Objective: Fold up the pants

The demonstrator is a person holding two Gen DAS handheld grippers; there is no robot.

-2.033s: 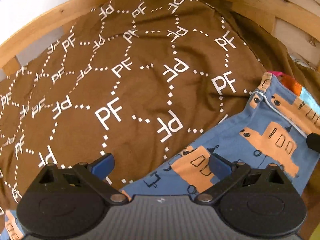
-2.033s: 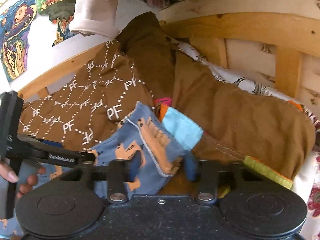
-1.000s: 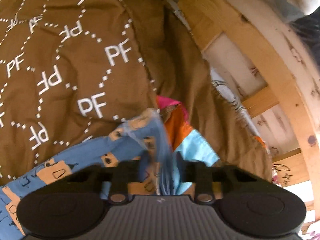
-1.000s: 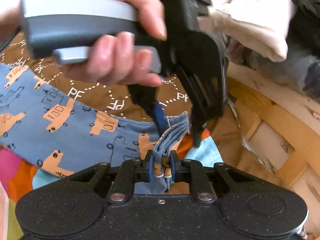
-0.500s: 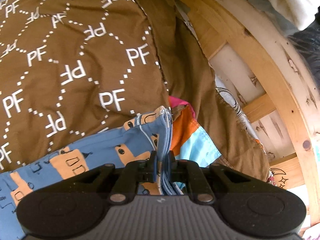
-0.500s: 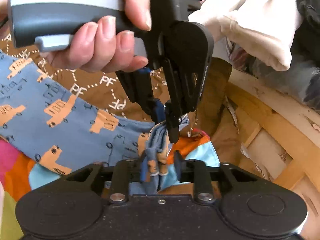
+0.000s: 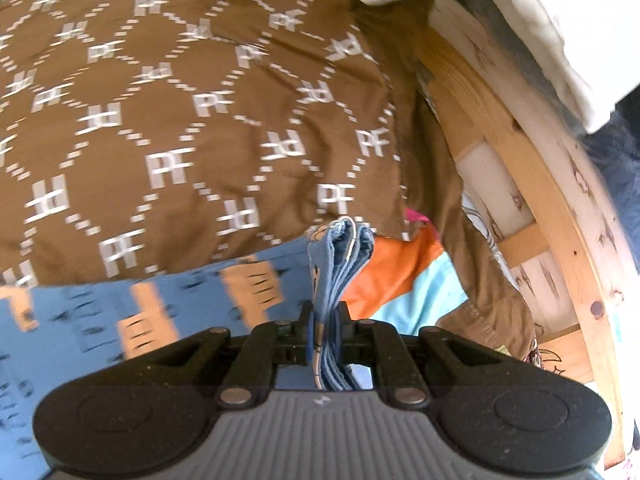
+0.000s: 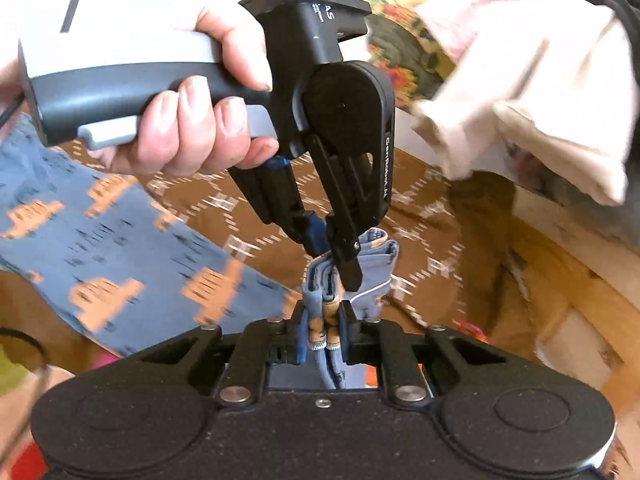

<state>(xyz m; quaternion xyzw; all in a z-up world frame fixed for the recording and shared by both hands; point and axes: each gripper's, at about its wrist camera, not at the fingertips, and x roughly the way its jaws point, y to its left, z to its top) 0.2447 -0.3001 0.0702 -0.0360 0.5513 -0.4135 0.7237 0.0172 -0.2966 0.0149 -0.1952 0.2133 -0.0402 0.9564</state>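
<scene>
The pants (image 7: pixel 168 300) are blue with orange truck prints and lie over a brown "PF" patterned blanket (image 7: pixel 192 100). My left gripper (image 7: pixel 325 326) is shut on a bunched stack of the pants' edge, which sticks up between its pads. My right gripper (image 8: pixel 323 330) is shut on the same bunched edge (image 8: pixel 320 292). In the right wrist view the left gripper (image 8: pixel 328 256), held by a hand, pinches the fabric just above my right fingertips. The rest of the pants (image 8: pixel 120 264) trails off to the left, lifted and blurred.
A wooden bed frame (image 7: pixel 552 208) curves along the right. An orange and light-blue cloth (image 7: pixel 404 276) lies under the pants. Cream clothing (image 8: pixel 540 92) hangs over the frame at upper right. Colourful pictures (image 8: pixel 400 40) are on the wall behind.
My right gripper has closed again on the bunched edge. Both grippers have lifted it; the pants and blanket blur with the motion, and the view has shifted up and left.
</scene>
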